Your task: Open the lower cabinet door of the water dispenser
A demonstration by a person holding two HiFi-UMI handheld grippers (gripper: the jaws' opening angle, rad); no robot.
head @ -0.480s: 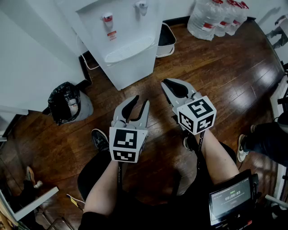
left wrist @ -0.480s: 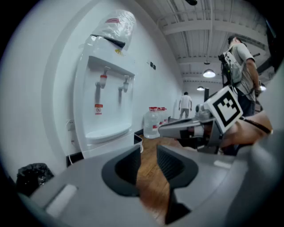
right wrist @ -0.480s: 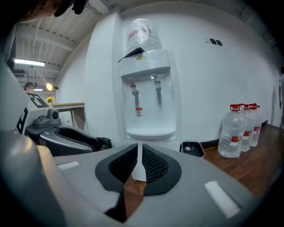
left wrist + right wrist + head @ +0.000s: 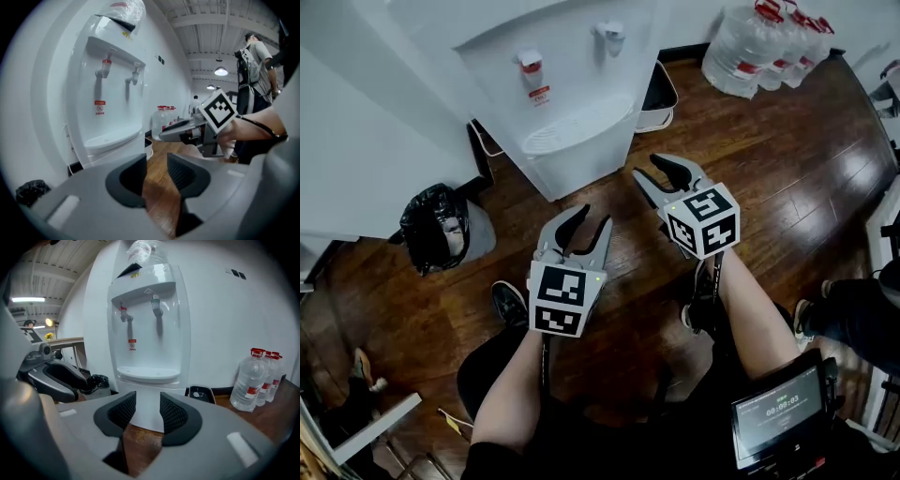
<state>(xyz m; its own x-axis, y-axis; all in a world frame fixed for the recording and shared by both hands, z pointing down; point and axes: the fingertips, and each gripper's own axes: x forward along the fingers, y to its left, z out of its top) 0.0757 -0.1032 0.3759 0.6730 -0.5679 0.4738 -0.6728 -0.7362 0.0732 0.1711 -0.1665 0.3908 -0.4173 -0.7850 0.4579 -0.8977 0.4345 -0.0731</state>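
The white water dispenser stands against the wall, and its lower cabinet door is closed. My left gripper hovers above the wood floor, short of the cabinet's front, open with nothing between its jaws. My right gripper is beside the cabinet's right corner, apart from it, also open and holding nothing. In the right gripper view the lower cabinet shows through the gap of the right gripper, and the left gripper is at the left. The left gripper view has the left gripper pointing right of the dispenser.
A grey bin with a black bag stands left of the dispenser. A small white bin sits at its right. Large water bottles line the far wall. A person's legs are at the right edge. A cable runs by the dispenser's left.
The dispenser sits a little lower in the head view. The right gripper has shifted slightly up in the picture. The left gripper has barely moved. Both stay open.
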